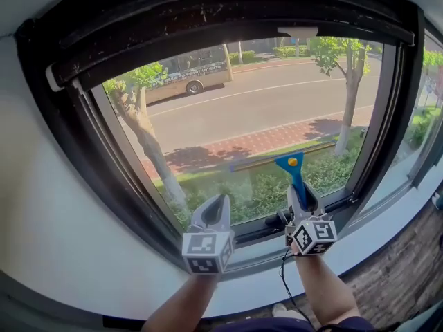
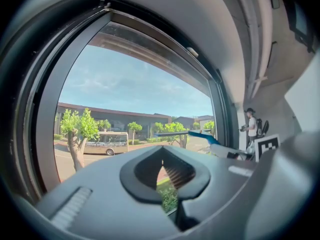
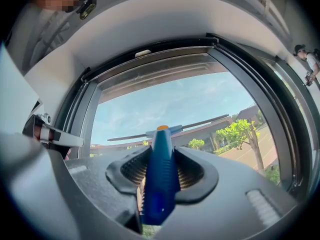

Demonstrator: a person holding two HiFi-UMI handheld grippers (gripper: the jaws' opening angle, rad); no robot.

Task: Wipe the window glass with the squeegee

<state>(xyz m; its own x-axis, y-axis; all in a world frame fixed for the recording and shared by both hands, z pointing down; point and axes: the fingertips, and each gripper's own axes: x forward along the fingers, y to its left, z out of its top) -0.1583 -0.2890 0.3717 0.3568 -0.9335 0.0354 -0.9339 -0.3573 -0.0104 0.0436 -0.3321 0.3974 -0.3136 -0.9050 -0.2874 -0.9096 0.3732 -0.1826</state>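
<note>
Lower handle of the squeegee (image 1: pixel 295 173) is hidden inside the right claw (image 1: pixel 303 200); whether its blade touches the glass (image 1: pixel 263 109) cannot be told. Lettering on the bus (image 1: pixel 187 77) is too small to read. The right forearm (image 1: pixel 322 289) and left forearm (image 1: pixel 181 308) are cut off by the lower edge. A distant person (image 3: pixel 311 59) is cut by the right edge of the right gripper view.

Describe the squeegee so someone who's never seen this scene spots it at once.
Find the dark-framed window glass facing the street. Low on it, right of centre, the right gripper clamps a blue handle. That is the squeegee: the only blue thing there, with an orange dot on its head and a long thin blade across the pane.
</note>
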